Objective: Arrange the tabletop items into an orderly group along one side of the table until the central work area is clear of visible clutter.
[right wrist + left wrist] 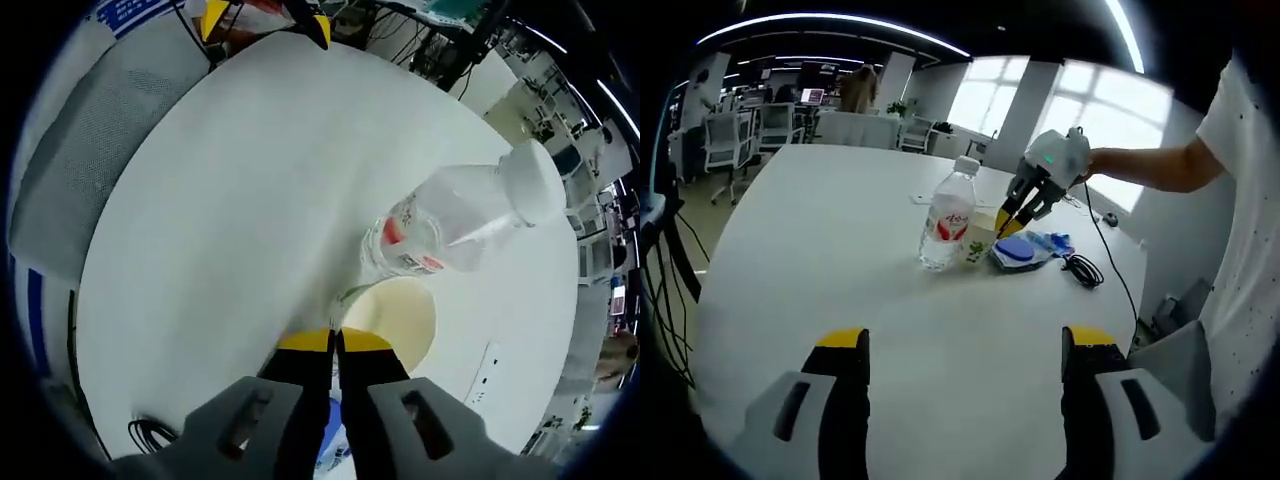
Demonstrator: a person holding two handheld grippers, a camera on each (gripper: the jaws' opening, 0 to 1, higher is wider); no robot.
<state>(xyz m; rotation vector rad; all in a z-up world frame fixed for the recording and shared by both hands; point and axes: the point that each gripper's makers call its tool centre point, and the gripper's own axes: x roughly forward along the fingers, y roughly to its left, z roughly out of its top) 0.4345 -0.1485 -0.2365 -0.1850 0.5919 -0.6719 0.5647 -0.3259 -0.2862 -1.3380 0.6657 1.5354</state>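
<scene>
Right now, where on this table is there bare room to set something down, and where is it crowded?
The white table is bare in front of the left gripper, up to the water bottle, and on past the bottle toward the office chairs. It is crowded around the bottle: the cup, a blue pouch and a black cable cluster there, with the right gripper above the cup.

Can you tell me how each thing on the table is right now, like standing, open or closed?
water bottle: standing upright, white cap on, nearly empty.
cup: upright beside the bottle, open at the top, looks empty.
blue item: lying flat on the table by the cup.
black cable: coiled loosely on the table.
right gripper: jaws closed together at the cup's rim.
left gripper: jaws wide apart, holding nothing.
</scene>
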